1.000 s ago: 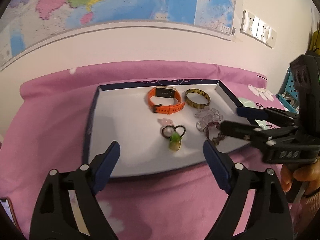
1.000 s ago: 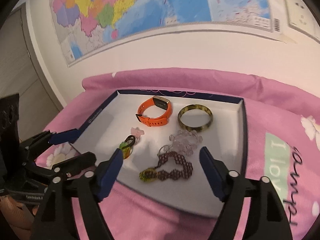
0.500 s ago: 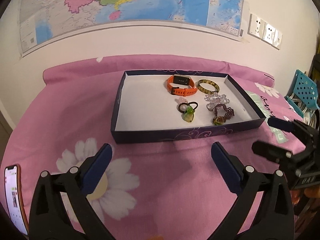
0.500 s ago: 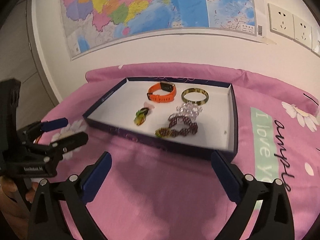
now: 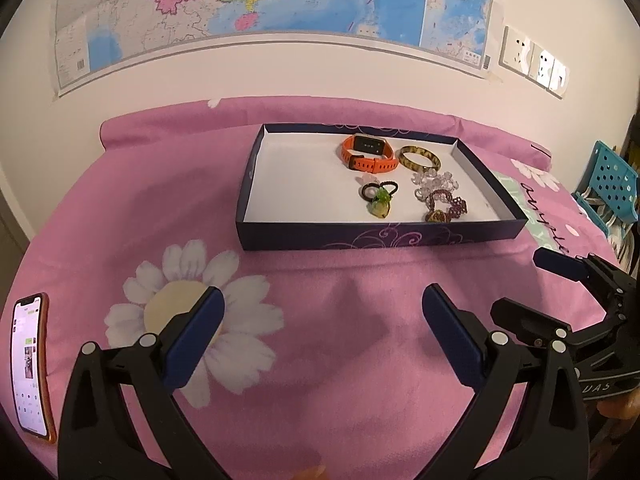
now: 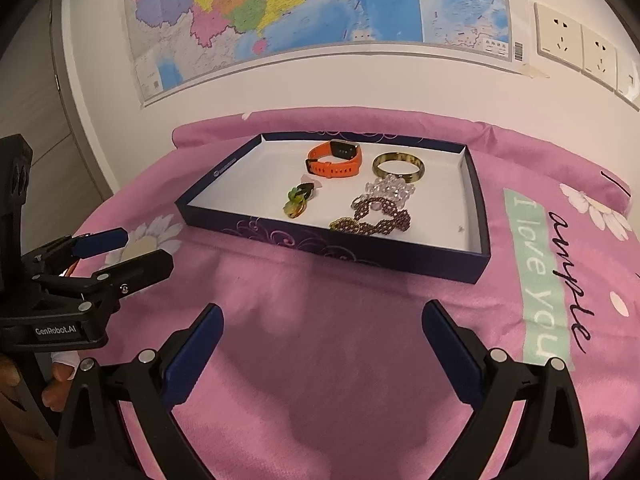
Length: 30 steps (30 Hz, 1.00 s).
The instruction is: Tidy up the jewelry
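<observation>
Item 1, left gripper: jaws spread wide, nothing between the pads, hovering over pink flowered cloth. Item 2, right gripper: jaws at full spread after just opening further, likewise empty, hanging over the same cloth alongside the left one. Item 3, phone: lit screen, lying on the cloth out to the left gripper's left. Item 4, dark blue box: shallow, white inside, standing well ahead of both grippers and apart from them. Contents, nearer row first: a hair tie with green and yellow charms ahead of the left gripper, and a dark beaded bracelet to its right, ahead of the right gripper; a clear beaded bracelet just behind and touching the dark one. Farther row: orange watch, with a mottled bangle just beside it on the right. Item 5, wall map: on the wall beyond the box, sockets to its right. Status, judged: all visible jewelry already sits in the box and both grippers stand clear of it, so the sorting appears finished or paused between pieces. Any next move calls for finding a piece outside the box; none shows here.
</observation>
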Motion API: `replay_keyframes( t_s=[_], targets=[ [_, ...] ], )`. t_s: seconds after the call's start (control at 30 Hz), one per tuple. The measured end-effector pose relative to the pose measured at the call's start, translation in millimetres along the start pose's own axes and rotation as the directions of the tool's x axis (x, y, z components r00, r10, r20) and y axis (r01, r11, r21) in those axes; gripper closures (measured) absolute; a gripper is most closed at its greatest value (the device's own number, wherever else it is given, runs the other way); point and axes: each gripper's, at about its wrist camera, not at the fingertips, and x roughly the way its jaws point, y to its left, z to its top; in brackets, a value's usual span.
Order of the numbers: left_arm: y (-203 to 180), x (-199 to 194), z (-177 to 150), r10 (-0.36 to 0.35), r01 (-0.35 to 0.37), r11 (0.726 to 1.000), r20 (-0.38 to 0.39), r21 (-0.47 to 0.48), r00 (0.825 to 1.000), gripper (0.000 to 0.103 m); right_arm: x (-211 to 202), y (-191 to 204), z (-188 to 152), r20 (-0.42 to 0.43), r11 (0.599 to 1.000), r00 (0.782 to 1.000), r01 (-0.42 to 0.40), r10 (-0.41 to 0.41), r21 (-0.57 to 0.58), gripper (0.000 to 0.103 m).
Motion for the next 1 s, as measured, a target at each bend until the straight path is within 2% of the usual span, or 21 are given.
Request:
replay_keyframes(
  t_s=[1.0],
  targets=[
    [-5,-1,-11,0.004,-0.004,1.000,-0.018,0.009,1.000,0.005,0,6,-6,-0.004,1.000,1.000,0.005,-0.005,0.017,0.007]
  ],
)
